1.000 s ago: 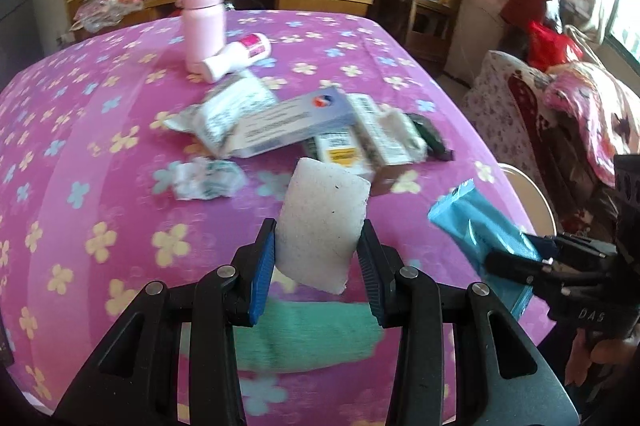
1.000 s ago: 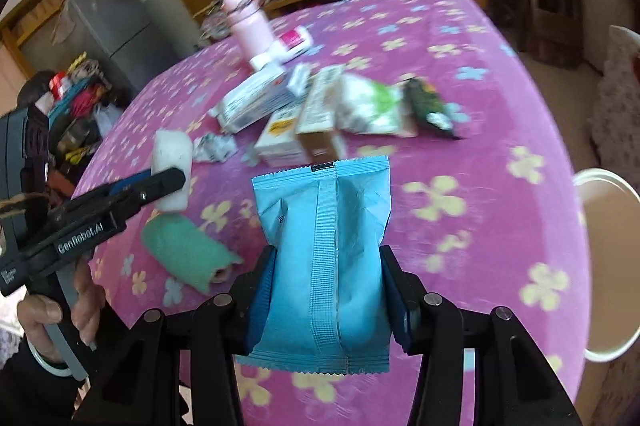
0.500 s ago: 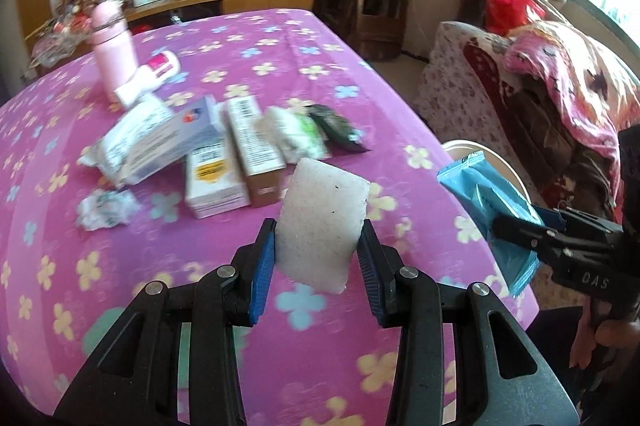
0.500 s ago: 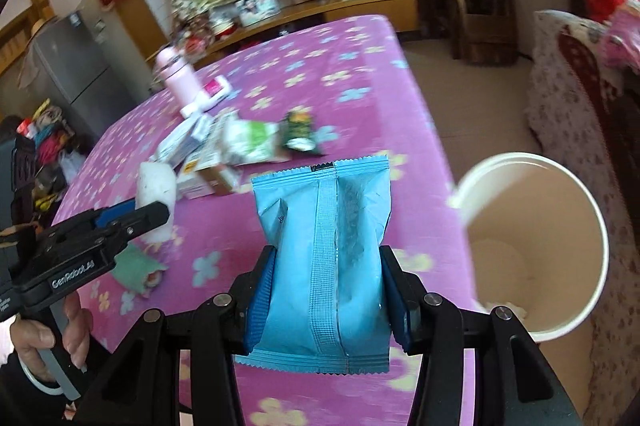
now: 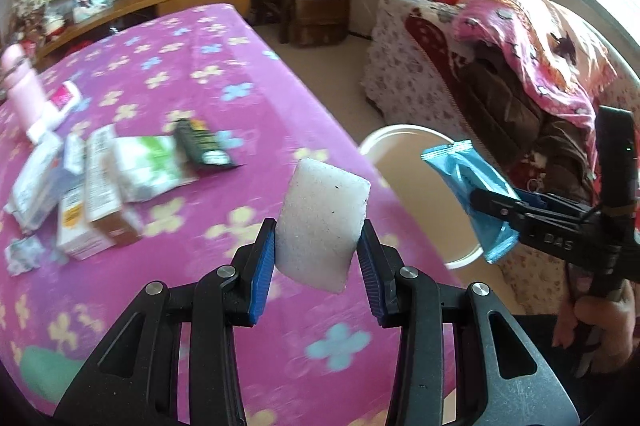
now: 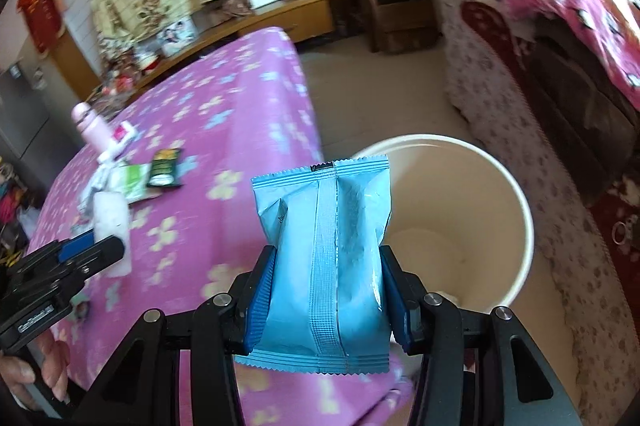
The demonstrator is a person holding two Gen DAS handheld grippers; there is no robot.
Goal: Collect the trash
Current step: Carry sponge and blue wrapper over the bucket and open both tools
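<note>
Your right gripper (image 6: pixel 326 288) is clamped on a blue sachet (image 6: pixel 326 250), held upright just near of the white bin (image 6: pixel 516 210) that stands on the floor right of the table, likely so it can drop in. Your left gripper (image 5: pixel 318 256) pinches a white foam block (image 5: pixel 322 222) above the table's right edge, apparently waiting its turn. Far left on the purple flowered tablecloth (image 5: pixel 224 66), boxes (image 5: pixel 94 194) and wrappers remain uncollected.
</note>
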